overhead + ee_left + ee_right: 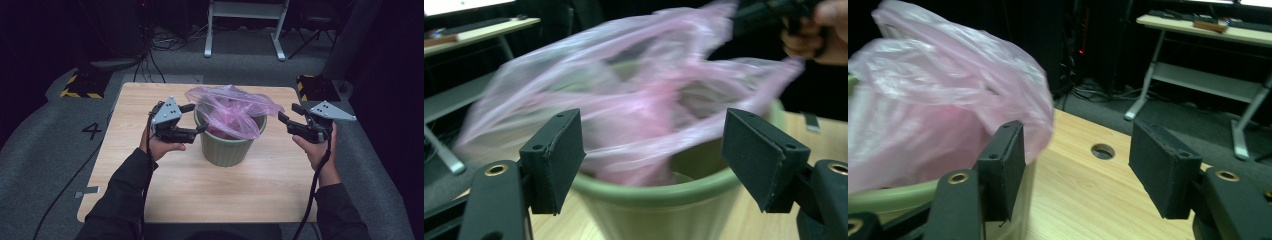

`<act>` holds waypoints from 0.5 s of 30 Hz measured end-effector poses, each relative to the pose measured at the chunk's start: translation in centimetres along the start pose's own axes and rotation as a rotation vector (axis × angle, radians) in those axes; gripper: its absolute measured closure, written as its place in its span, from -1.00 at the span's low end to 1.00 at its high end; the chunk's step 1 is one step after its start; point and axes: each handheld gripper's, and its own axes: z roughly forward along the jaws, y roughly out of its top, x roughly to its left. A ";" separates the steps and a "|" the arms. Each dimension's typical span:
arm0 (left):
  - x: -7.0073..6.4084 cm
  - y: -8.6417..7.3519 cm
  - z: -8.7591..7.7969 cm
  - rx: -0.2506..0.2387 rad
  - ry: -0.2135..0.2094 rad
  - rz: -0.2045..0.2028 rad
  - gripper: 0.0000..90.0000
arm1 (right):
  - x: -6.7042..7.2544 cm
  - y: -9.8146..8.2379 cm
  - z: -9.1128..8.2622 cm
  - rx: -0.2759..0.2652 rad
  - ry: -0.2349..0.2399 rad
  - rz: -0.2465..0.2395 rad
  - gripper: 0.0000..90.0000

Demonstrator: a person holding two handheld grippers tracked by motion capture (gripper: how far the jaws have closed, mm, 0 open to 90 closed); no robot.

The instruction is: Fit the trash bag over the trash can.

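Note:
A pale green bin [232,145] stands at the middle of the wooden table [175,190]. A pink plastic bag [232,107] sits crumpled in its mouth and billows above the rim. My left gripper [197,118] hovers just left of the rim, open, its pads off the bag. My right gripper [288,113] is a little right of the bin, also open, with nothing between its jaws. In the left gripper view the blurred bag [634,100] and bin [659,200] lie beyond the open jaws. In the right gripper view the bag [933,100] bulges at the left, beside the left jaw.
The table has a round cable hole [1102,150] near its far right part. A white desk frame [245,20] stands behind on the grey floor. Yellow-and-black striped blocks [82,85] [315,85] sit off the table's far corners, and cables run across the floor.

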 end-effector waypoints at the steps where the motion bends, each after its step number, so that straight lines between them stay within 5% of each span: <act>1: -0.4 0.2 0.2 0.003 -0.014 0.009 -0.44 | 0.2 0.1 -0.1 0.000 -0.005 -0.009 -0.11; 4: -1.8 0.9 1.0 0.018 -0.096 0.031 -0.44 | 0.8 0.1 0.1 0.015 0.020 -0.022 -0.09; 8: -4.0 1.8 2.8 0.067 -0.155 0.097 -0.43 | 1.1 0.1 0.2 0.023 0.046 -0.024 -0.09; 15: -5.6 2.4 5.0 0.120 -0.180 0.132 -0.16 | 1.4 0.1 0.4 0.029 0.075 -0.024 -0.07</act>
